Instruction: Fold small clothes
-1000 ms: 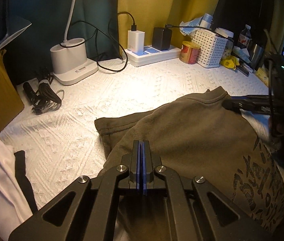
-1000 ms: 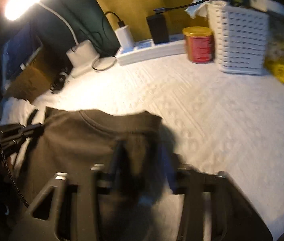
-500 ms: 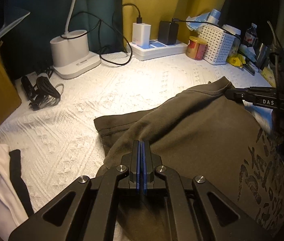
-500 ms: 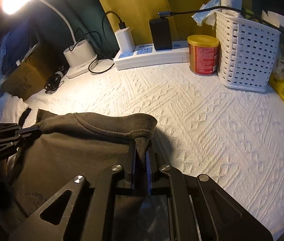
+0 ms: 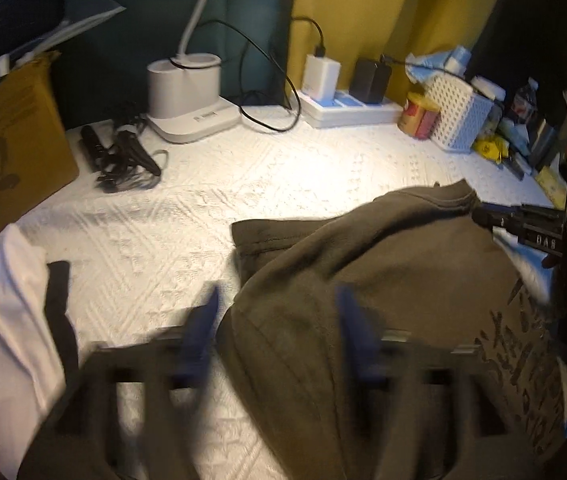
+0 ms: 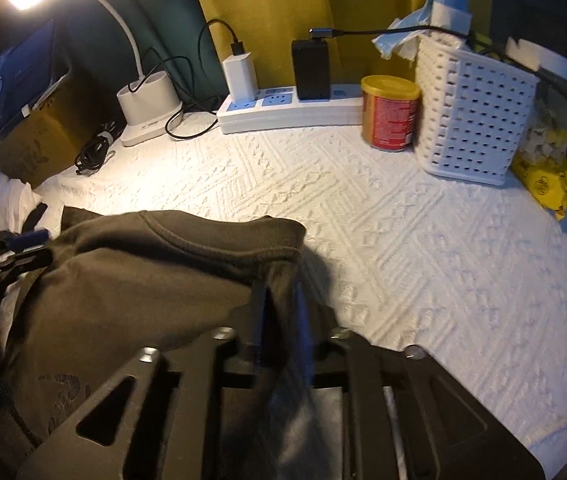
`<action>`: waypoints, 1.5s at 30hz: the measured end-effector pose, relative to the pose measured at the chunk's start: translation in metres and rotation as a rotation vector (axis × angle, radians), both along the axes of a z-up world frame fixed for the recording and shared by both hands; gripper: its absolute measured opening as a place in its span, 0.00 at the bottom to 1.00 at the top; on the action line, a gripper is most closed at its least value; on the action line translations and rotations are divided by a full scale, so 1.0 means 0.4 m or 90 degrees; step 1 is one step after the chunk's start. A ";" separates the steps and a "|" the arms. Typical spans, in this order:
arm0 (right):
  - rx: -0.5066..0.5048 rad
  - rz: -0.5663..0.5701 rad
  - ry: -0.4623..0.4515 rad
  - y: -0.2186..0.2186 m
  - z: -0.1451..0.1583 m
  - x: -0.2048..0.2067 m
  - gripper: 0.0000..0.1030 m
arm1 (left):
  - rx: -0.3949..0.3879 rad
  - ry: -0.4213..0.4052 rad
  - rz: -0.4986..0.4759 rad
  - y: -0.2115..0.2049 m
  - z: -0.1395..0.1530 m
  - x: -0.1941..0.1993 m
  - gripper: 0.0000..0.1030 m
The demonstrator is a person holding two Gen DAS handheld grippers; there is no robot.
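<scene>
while tilted downward, olive shirt (image 5: 383,280) beneath

An olive-brown T-shirt (image 5: 383,300) with a ribbed collar and a dark printed graphic lies rumpled on the white textured cloth (image 5: 187,216), one short sleeve spread flat toward the lamp side. A white garment with black trim (image 5: 7,320) lies bunched at the left edge.

Bare quilted cover (image 6: 383,240) ahead lies open; basket (image 6: 471,120) and power strip (image 6: 283,114) line the back.
</scene>
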State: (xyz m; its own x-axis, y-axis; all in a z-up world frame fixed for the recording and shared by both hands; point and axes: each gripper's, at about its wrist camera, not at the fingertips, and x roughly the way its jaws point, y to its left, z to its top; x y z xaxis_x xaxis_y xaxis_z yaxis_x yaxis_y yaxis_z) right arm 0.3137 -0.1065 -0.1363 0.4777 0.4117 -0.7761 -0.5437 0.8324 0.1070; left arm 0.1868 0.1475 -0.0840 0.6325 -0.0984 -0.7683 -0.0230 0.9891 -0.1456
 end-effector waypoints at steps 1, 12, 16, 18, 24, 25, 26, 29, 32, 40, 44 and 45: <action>-0.001 -0.004 -0.005 -0.007 0.005 -0.006 0.40 | -0.005 -0.004 0.002 0.001 0.005 -0.007 0.72; 0.001 -0.038 0.008 -0.086 -0.004 -0.051 0.60 | -0.028 0.030 0.024 -0.001 -0.045 -0.063 0.77; 0.024 -0.048 0.020 -0.101 -0.009 -0.058 0.60 | -0.021 0.034 0.014 -0.018 -0.046 -0.050 0.80; 0.037 -0.044 0.023 -0.099 -0.005 -0.059 0.60 | -0.017 0.038 -0.001 -0.033 -0.047 -0.038 0.80; 0.061 -0.009 0.055 -0.051 -0.022 -0.048 0.60 | -0.013 0.033 -0.023 -0.066 -0.050 -0.009 0.80; 0.059 0.002 0.057 -0.036 -0.026 -0.047 0.60 | -0.013 0.029 -0.025 -0.071 -0.051 -0.006 0.80; 0.057 0.010 0.052 -0.025 -0.026 -0.048 0.60 | -0.010 0.026 -0.029 -0.077 -0.052 -0.003 0.79; 0.057 0.034 0.055 0.004 -0.027 -0.039 0.60 | -0.004 0.023 -0.039 -0.090 -0.054 0.005 0.79; 0.043 0.056 0.042 0.032 -0.029 -0.039 0.60 | -0.004 0.022 -0.054 -0.103 -0.054 0.010 0.69; 0.028 0.082 0.021 0.057 -0.032 -0.050 0.60 | -0.008 0.016 -0.065 -0.123 -0.054 0.021 0.57; 0.016 0.097 0.010 0.071 -0.033 -0.060 0.60 | -0.010 0.012 -0.071 -0.132 -0.055 0.025 0.49; 0.010 0.102 0.005 0.077 -0.034 -0.064 0.60 | -0.012 0.010 -0.072 -0.133 -0.055 0.025 0.42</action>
